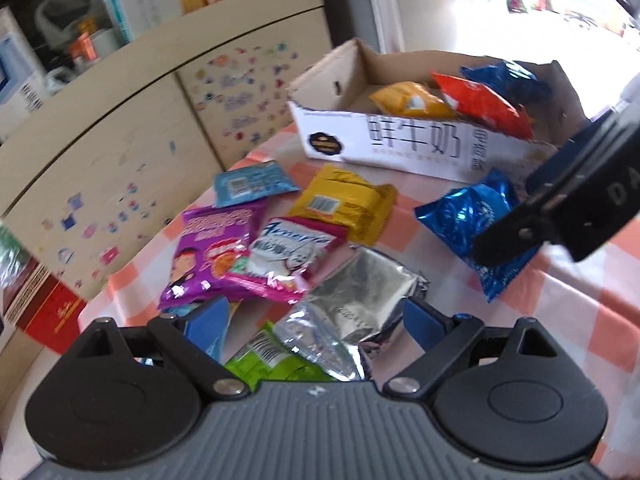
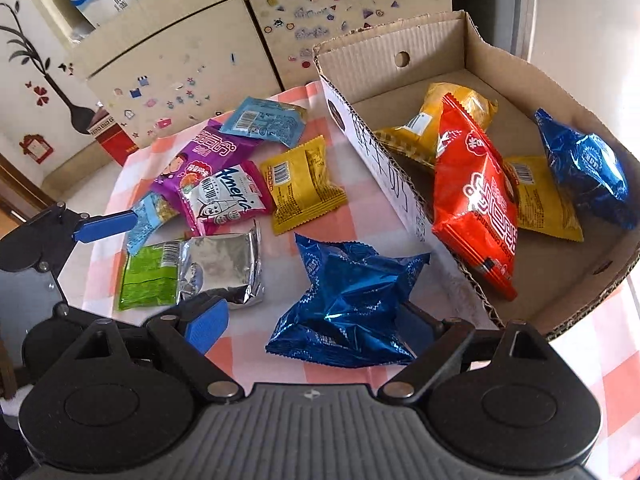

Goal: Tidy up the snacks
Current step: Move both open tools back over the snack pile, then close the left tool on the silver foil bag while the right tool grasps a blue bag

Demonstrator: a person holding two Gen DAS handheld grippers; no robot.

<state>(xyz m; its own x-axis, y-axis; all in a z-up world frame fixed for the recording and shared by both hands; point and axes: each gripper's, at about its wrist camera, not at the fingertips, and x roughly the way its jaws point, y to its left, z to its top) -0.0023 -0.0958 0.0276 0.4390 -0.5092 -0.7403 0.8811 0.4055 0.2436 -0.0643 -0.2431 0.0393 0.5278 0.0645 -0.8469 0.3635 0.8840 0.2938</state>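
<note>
A cardboard box [image 2: 404, 50] [image 1: 400, 140] holds a red pack [image 2: 474, 200], yellow packs [image 2: 452, 108] and a blue foil pack [image 2: 588, 168]. Loose snacks lie on the checked cloth: a silver pack [image 1: 356, 300] [image 2: 224, 264], a green pack [image 2: 148, 274], a purple pack [image 1: 212, 248], a white "Ameri" pack [image 1: 288, 256], a yellow pack [image 1: 344, 204] and a light blue pack [image 1: 252, 182]. My left gripper [image 1: 316, 320] is open around the silver pack. My right gripper [image 2: 312, 330] is open with a blue foil pack [image 2: 348, 304] [image 1: 476, 224] between its fingers.
A beige cabinet [image 2: 200, 56] with stickers stands behind the table. A red box [image 1: 44, 312] sits on the floor at the left. The left gripper also shows in the right wrist view [image 2: 104, 224], at the left of the snack pile.
</note>
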